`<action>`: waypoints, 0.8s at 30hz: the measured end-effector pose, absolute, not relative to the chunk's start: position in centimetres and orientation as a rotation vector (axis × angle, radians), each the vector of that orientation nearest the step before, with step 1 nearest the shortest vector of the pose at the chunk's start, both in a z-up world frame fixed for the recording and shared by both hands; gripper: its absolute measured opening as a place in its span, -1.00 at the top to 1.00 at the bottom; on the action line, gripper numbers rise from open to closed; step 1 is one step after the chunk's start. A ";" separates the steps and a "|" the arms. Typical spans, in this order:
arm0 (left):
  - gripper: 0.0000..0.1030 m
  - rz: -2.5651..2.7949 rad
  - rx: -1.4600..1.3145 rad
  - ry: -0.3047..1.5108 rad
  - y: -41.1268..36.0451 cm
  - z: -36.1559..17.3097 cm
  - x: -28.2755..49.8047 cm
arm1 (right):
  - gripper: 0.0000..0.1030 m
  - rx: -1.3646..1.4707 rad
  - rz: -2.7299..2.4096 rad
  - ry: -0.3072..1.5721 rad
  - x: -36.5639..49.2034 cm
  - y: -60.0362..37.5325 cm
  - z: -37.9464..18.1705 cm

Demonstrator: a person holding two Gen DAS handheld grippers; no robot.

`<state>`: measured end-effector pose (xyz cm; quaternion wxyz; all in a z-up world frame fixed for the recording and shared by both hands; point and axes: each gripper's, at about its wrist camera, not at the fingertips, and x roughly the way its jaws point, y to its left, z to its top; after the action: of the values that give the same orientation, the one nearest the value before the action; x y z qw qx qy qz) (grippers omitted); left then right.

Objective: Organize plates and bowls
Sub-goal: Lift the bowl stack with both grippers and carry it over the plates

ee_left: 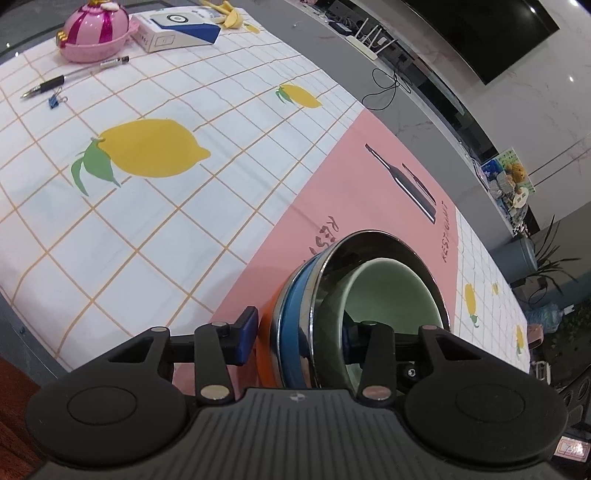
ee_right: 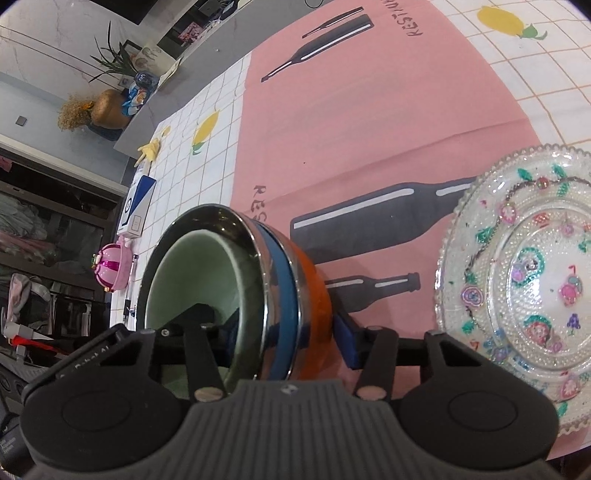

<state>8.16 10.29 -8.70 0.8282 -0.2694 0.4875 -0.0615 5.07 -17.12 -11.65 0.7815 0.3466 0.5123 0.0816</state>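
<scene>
A nested stack of bowls, with a pale green bowl point(ee_left: 388, 295) inside a shiny steel bowl point(ee_left: 369, 243) over blue and orange ones point(ee_left: 266, 332), is held tilted above the pink mat point(ee_left: 332, 192). My left gripper point(ee_left: 295, 332) straddles the stack's rim, one finger outside, one inside, shut on it. My right gripper point(ee_right: 284, 332) grips the same stack point(ee_right: 280, 280) from the opposite side, one finger inside the green bowl point(ee_right: 192, 266). A clear patterned glass plate point(ee_right: 524, 280) lies on the mat to the right.
A pink lidded toy pot point(ee_left: 96, 33), a white and blue box point(ee_left: 177, 29), a pen point(ee_left: 74, 75) and a blue binder clip point(ee_left: 55, 101) lie at the far side of the lemon-print tablecloth point(ee_left: 147, 206). The table edge runs along the right.
</scene>
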 end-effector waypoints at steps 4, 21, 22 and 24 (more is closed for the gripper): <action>0.12 -0.129 -0.547 1.032 10.0 -8.6 8.1 | 0.04 0.743 0.173 1.103 5.0 -17.1 -11.7; 0.13 -0.139 -0.543 1.019 9.6 -6.6 6.6 | 0.06 0.751 0.163 1.070 2.9 -17.6 -10.1; 0.13 -0.141 -0.541 1.014 9.5 -6.3 6.3 | 0.06 0.751 0.164 1.064 2.6 -17.8 -9.8; 0.13 -0.145 -0.538 1.007 9.1 -5.7 5.9 | 0.06 0.754 0.165 1.053 2.0 -18.1 -9.2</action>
<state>5.88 9.12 -5.66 0.8388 -0.2545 0.4763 -0.0687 2.00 -18.14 -9.21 0.7944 0.3509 0.4898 0.0768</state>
